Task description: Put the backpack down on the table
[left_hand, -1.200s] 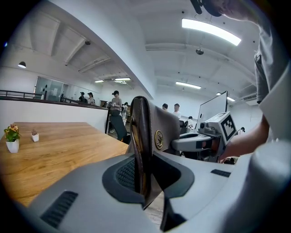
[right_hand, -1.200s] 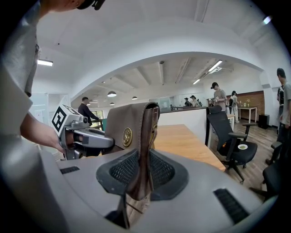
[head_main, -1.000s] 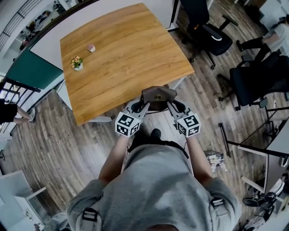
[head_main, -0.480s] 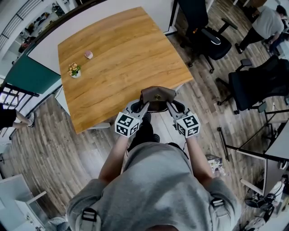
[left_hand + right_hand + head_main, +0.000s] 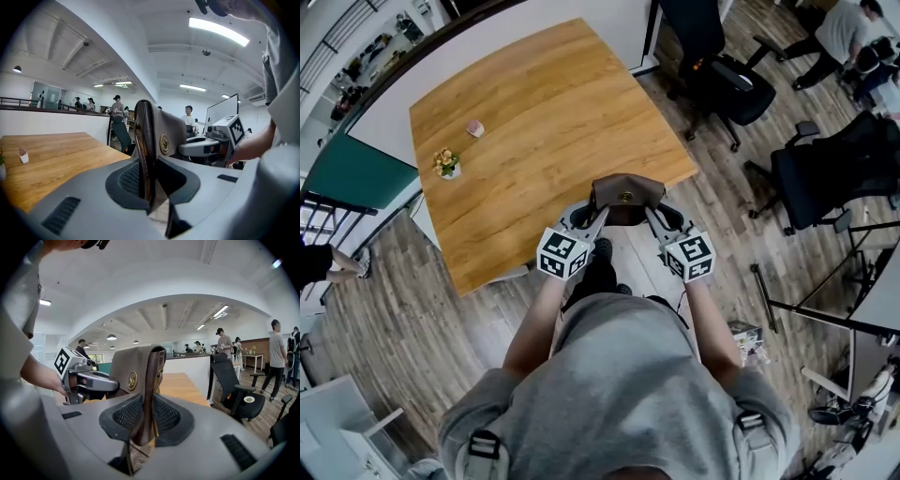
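A small brown leather backpack (image 5: 626, 199) with a round gold emblem hangs in the air just off the near corner of the wooden table (image 5: 534, 122). My left gripper (image 5: 592, 219) is shut on the backpack's left side edge (image 5: 145, 154). My right gripper (image 5: 653, 217) is shut on its right side edge (image 5: 151, 394). Both sets of pads pinch the leather flat between them. The bag stands upright between the two grippers, its emblem (image 5: 164, 144) facing me. The wooden table (image 5: 51, 154) lies ahead and to the left.
A small potted flower (image 5: 445, 163) and a small pink object (image 5: 475, 128) sit near the table's far left edge. Black office chairs (image 5: 727, 70) stand to the right of the table. People stand in the background. A dark chair (image 5: 825, 169) and cables lie further right.
Both grippers have carried the backpack forward, from over the floor beside the table to the table's near corner. Their hold on the bag is unchanged.
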A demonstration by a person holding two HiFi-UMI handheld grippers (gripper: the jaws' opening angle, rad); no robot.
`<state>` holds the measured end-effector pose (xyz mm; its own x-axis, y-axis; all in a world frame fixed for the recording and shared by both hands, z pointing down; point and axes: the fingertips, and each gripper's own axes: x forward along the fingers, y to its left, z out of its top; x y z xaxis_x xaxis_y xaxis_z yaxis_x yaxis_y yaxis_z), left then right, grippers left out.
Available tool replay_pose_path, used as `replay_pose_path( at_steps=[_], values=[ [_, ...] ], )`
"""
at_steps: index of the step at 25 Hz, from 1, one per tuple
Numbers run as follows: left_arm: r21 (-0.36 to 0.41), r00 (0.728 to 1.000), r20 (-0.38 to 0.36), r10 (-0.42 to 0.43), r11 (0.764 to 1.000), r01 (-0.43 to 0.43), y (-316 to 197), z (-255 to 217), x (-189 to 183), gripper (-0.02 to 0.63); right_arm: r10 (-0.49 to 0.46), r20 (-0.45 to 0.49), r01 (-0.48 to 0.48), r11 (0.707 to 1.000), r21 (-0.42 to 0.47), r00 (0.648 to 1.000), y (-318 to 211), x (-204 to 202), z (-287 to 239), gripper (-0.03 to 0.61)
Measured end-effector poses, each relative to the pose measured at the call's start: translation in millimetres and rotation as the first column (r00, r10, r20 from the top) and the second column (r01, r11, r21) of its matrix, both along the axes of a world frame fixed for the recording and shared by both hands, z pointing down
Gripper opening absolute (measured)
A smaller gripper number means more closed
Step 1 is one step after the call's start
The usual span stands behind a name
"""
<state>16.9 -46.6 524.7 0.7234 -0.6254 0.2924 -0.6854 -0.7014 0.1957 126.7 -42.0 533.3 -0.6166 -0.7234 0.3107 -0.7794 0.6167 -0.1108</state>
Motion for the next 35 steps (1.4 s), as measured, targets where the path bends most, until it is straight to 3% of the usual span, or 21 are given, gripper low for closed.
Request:
replay_pose_path(
  at_steps=[12, 35],
  values=[
    [0.005, 1.0, -0.015, 0.008, 1.0, -0.008, -64, 0, -12, 0.074, 0.014, -0.02, -0.014, 1.0, 0.008, 1.0, -62, -12, -2, 0.084],
    [0.024, 0.994, -0.005, 0.114, 0.993, -0.114, -166, 11, -33, 0.074, 0.107, -0.06, -0.107, 0.994, 0.003, 0.992, -153, -35, 10, 0.084]
  ],
)
